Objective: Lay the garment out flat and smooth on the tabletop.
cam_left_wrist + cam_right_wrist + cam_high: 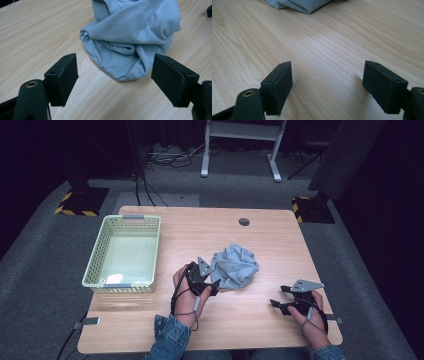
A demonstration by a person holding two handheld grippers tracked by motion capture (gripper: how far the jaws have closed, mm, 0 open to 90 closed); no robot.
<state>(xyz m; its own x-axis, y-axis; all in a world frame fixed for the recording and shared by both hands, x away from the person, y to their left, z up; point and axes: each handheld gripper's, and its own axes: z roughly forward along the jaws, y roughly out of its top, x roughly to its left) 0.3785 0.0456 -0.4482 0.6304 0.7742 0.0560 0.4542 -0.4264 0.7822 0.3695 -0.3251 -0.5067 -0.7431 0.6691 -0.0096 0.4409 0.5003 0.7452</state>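
Just beside the crumpled blue cloth [130, 37] near the desk [210, 225] middle, my left gripper [216, 286] waits with jaws wide apart, the cloth's nearest fold straight ahead between them. My right gripper [278, 296] sits well right of the cloth, jaws apart, empty. Folds hide the cloth's edges and any long axis.

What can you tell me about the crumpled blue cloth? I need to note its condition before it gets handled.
The blue cloth is a light grey-blue garment of soft knit-looking fabric, with a stitched hem showing in the left gripper view. It lies bunched in a rounded heap of deep folds near the middle of the wooden table, right of the basket. The left gripper, jaws open, is at its near edge without closing on it. The right gripper, also open, is apart from it.
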